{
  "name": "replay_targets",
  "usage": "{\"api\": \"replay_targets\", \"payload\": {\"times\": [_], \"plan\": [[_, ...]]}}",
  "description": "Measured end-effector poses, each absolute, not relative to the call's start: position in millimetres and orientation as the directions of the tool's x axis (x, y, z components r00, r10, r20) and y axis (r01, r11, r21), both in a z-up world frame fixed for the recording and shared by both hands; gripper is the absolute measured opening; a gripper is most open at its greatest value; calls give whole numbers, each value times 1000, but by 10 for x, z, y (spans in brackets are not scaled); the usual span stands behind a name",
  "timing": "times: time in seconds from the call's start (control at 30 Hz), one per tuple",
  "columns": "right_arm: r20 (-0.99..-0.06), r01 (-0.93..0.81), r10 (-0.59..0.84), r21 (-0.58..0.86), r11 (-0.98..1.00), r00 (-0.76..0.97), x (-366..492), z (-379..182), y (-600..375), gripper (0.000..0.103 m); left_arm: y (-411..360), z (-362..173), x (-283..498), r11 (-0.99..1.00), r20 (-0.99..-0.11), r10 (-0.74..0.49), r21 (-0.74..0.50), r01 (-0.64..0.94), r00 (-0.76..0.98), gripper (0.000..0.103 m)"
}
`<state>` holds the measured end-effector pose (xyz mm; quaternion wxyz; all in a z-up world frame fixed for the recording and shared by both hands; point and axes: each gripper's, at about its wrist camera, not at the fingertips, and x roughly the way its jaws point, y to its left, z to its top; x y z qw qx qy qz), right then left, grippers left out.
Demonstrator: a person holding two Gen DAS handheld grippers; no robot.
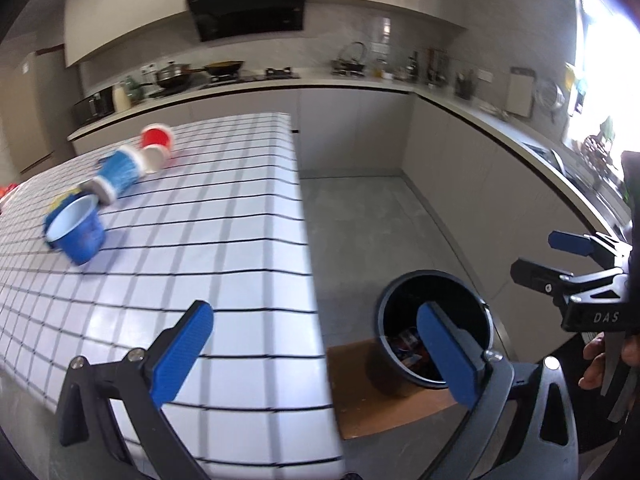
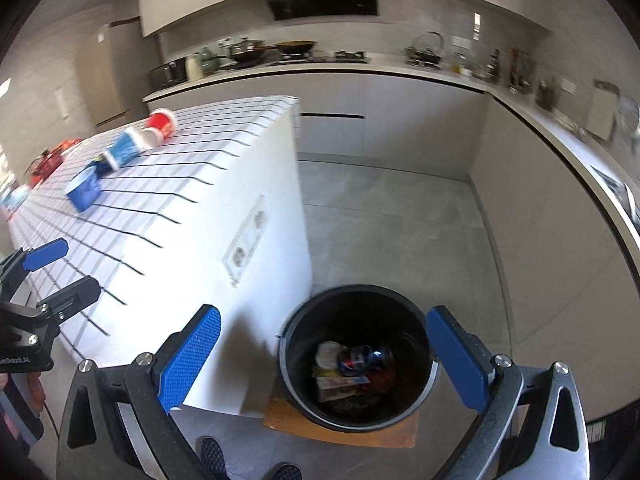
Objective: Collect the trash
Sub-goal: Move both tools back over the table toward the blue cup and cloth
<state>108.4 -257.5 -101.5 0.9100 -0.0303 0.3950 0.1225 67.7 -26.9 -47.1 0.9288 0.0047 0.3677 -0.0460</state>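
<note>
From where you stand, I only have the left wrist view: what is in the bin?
Observer: The right wrist view looks straight down into the bin: crumpled wrappers cover its bottom.
Operator: Is the right gripper holding anything?
Observer: No. The right gripper is open and empty over the bin.
Operator: Anything on the counter beyond the cups?
Observer: Yes, a red item lies past the cups, near the far left edge; it is too blurred to identify.
Operator: What is on the counter's side?
Observer: A double wall socket on the white side panel.
</note>
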Motion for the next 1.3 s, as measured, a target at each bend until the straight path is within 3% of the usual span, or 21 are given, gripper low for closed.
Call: {"api": "replay_targets", "payload": {"times": [0.77, 1.3], "plan": [[-651, -514, 414, 42, 857, 636, 932, -636, -560, 103, 1512, -219, 119, 965, -607, 215, 11, -262, 765, 103], [-673, -557, 431, 35, 830, 601, 1033, -634, 710, 103, 2831, -261, -76, 930, -614, 292, 2, -368, 734, 103]]}}
